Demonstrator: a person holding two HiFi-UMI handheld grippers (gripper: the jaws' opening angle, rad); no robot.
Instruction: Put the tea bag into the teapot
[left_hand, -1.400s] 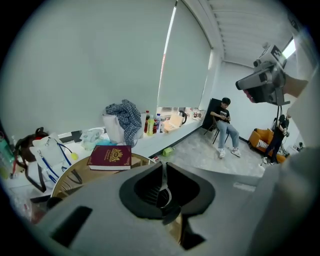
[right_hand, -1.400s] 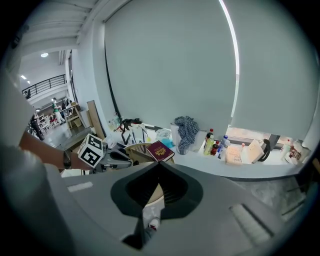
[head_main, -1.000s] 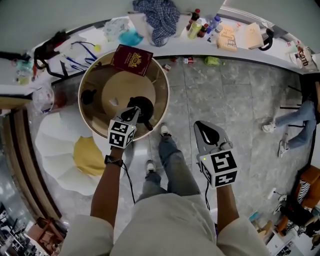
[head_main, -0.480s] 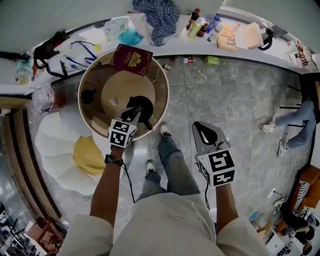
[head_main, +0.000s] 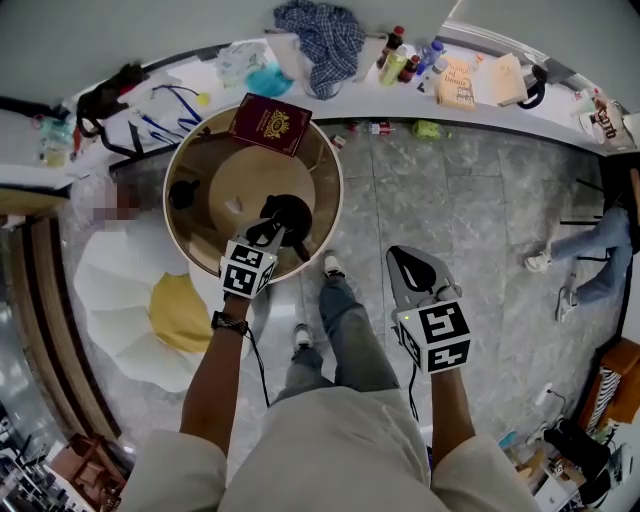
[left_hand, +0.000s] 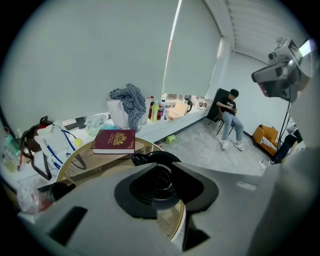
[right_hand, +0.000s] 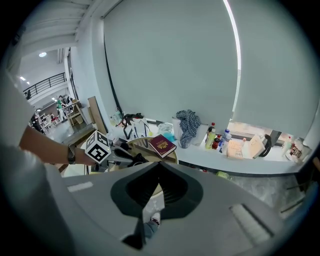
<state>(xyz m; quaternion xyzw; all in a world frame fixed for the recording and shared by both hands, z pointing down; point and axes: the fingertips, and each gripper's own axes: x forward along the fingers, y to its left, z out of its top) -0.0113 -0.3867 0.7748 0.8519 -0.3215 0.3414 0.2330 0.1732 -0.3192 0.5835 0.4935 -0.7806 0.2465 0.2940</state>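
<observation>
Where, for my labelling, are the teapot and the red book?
teapot (head_main: 289, 209), head view, on its dark body.
red book (head_main: 270, 123), head view, on the middle of its cover.

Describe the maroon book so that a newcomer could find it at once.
Start at the round table beside the long white counter. On its edge nearest that counter lies a maroon book. Its gold cover emblem sets it apart from the black teapot on the same table.

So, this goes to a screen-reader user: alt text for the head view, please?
Seen from above, the person's left gripper hovers over a round table by a black teapot, while the right gripper hangs shut over the floor. A maroon book lies at the table's far edge.
</observation>
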